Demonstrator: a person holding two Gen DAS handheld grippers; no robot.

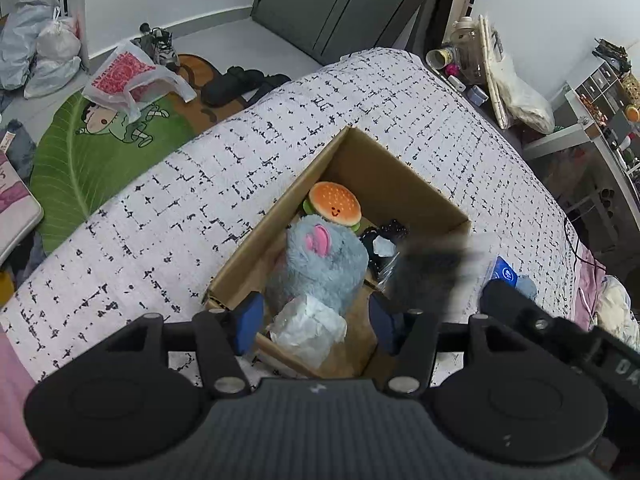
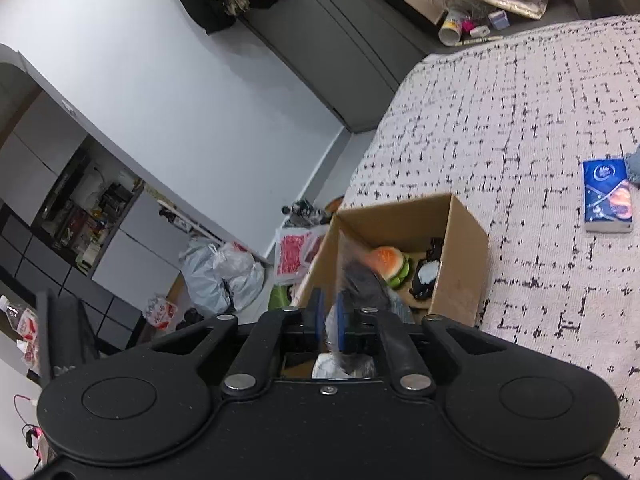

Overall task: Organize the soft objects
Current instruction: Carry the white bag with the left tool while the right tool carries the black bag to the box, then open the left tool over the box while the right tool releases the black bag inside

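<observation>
An open cardboard box [image 1: 360, 160] sits on the white patterned bed [image 1: 200, 184]. Inside lie a burger plush [image 1: 335, 203], a blue-grey furry plush with a pink ear [image 1: 320, 264], a white plastic-wrapped item [image 1: 308, 328] and a black item [image 1: 386, 236]. My left gripper [image 1: 316, 326] is open and empty over the box's near end. My right gripper [image 2: 328, 322] is shut on a dark grey soft item in clear wrap [image 2: 362, 284], held above the box [image 2: 460, 248]; it shows blurred in the left wrist view [image 1: 428, 268].
A blue tissue pack [image 2: 608, 196] lies on the bed right of the box. On the floor left are a green leaf rug [image 1: 100, 148], plastic bags [image 1: 40, 48] and shoes. A cluttered nightstand [image 1: 480, 64] stands beyond the bed.
</observation>
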